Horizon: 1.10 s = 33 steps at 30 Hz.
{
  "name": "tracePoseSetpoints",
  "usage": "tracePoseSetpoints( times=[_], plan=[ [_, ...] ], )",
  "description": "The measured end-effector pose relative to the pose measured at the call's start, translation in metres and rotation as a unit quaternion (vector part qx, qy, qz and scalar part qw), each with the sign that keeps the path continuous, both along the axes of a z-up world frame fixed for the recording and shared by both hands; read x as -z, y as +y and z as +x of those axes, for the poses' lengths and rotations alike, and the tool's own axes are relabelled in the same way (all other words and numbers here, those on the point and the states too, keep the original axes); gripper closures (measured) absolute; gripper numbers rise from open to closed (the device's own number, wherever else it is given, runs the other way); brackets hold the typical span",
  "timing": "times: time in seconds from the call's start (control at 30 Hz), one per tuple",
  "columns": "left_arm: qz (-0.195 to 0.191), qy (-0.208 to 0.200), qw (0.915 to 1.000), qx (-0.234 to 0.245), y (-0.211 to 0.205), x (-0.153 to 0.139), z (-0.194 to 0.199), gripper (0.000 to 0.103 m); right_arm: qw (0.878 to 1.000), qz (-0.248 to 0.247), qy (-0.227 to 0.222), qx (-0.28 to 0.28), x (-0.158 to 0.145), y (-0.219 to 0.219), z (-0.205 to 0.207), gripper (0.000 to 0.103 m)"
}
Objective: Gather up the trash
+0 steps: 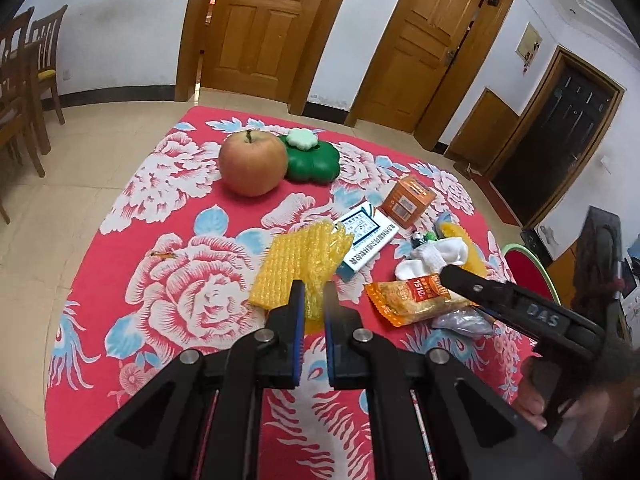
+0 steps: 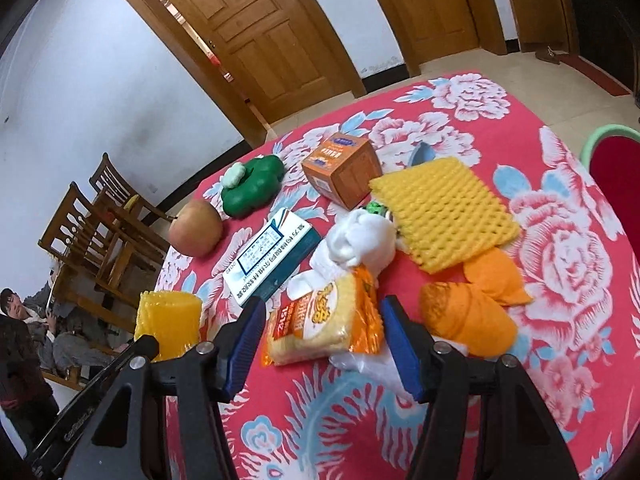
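Note:
My left gripper is shut on a crumpled piece of yellow bubble wrap that lies on the red flowered tablecloth. The right wrist view has the same bubble wrap at the lower left with a left finger on it. My right gripper is open, its blue pads on either side of an orange snack packet without pressing it. From the left wrist view, that right gripper hangs over the snack packet.
On the cloth lie an apple, a green clover-shaped container, an orange box, a white and blue box, white cloth, yellow foam netting, orange pieces. Chairs and seated people are left.

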<state>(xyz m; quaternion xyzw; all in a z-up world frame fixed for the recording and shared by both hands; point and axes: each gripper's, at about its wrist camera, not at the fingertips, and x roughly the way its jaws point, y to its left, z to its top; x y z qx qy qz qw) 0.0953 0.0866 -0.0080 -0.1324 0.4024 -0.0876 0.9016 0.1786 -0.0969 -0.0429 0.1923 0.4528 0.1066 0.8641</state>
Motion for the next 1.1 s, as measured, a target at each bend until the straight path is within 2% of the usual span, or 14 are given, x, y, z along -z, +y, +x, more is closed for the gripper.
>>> tracePoseSetpoints(
  times=[0.03, 0.1, 0.23, 0.47, 0.57, 0.7, 0.9, 1.1],
  plan=[
    [0.001, -0.001, 1.0, 0.001, -0.001, -0.001, 0.0, 0.096, 1.0, 0.0, 0.001, -0.005, 0.001, 0.001, 0.001, 0.042],
    [0.007, -0.001, 1.0, 0.005, -0.003, -0.001, 0.001, 0.096, 1.0, 0.001, 0.002, -0.014, 0.004, 0.002, 0.001, 0.068],
    [0.006, -0.006, 0.9999, 0.009, -0.006, -0.004, 0.003, 0.096, 1.0, 0.023, 0.0, -0.02, 0.004, -0.003, -0.005, 0.069],
    [-0.01, -0.012, 0.9996, 0.024, -0.019, -0.012, 0.005, 0.096, 0.998, 0.042, -0.045, -0.012, -0.021, -0.022, -0.036, 0.07],
    [-0.006, -0.018, 0.9992, 0.035, -0.03, -0.018, 0.002, 0.096, 0.997, 0.042, -0.064, 0.004, -0.032, -0.034, -0.051, 0.071],
    [0.023, -0.037, 0.998, 0.046, -0.05, -0.029, -0.005, 0.096, 0.994, 0.043, -0.095, 0.029, -0.048, -0.054, -0.072, 0.076],
    [-0.005, -0.035, 0.9954, 0.089, -0.078, -0.04, -0.008, 0.096, 0.989, 0.056, -0.122, 0.068, -0.058, -0.088, -0.094, 0.078],
    [-0.002, -0.038, 0.9932, 0.11, -0.102, -0.049, -0.011, 0.096, 0.982, 0.067, -0.138, 0.109, -0.06, -0.123, -0.107, 0.078]
  ],
)
